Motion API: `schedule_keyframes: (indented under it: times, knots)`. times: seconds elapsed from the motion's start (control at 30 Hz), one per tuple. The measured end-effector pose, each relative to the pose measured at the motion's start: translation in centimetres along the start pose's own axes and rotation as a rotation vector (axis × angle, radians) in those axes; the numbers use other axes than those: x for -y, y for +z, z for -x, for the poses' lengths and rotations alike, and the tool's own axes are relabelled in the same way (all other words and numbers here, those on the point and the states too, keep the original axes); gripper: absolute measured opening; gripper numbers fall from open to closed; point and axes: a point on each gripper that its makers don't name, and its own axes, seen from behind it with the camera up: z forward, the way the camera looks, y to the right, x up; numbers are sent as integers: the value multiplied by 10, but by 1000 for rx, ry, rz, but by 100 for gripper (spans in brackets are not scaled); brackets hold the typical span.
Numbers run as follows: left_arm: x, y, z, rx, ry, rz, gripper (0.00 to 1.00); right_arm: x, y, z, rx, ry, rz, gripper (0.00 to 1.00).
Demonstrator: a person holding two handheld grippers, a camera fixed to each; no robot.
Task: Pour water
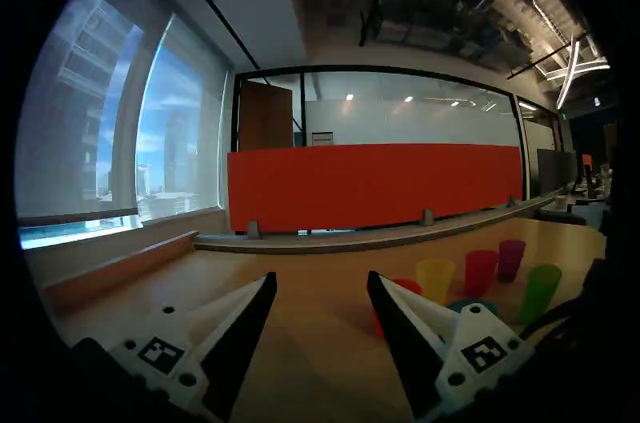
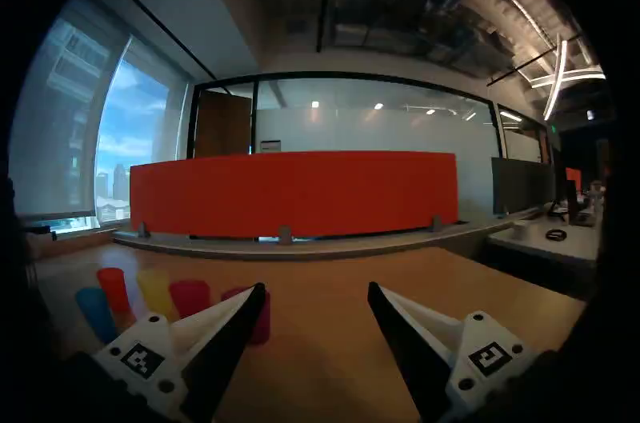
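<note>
The table (image 1: 320,327) in front of the orange divider panel (image 1: 372,183) is smooth wood with a soft sheen. The panel itself looks matt. The coloured cups (image 1: 480,271) on the table before it are translucent plastic, and behind it stands a glossy glass wall (image 1: 400,111)

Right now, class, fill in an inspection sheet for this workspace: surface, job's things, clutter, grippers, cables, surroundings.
Surface: light wooden desktop, smooth.
Job's things: cluster of small coloured plastic cups, upright on the desk: yellow, red, purple, green, blue.
Clutter: nothing seen.
Grippers: left gripper and right gripper both open, holding nothing, above the desk.
Cables: nothing seen.
Surroundings: orange-red divider panel along the desk's far edge, tall windows, dark monitor on a neighbouring desk.
</note>
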Motion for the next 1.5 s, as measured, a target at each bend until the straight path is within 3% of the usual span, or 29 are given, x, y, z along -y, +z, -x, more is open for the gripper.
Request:
schedule_keyframes:
  times: [0.8,1.5]
  knots:
    - [8,7,18,3,-45,0,84,-11,-8,-12,0,2,25,99]
    - [3,10,30,41,-40,10,84,-15,-9,-16,-9,9,21,99]
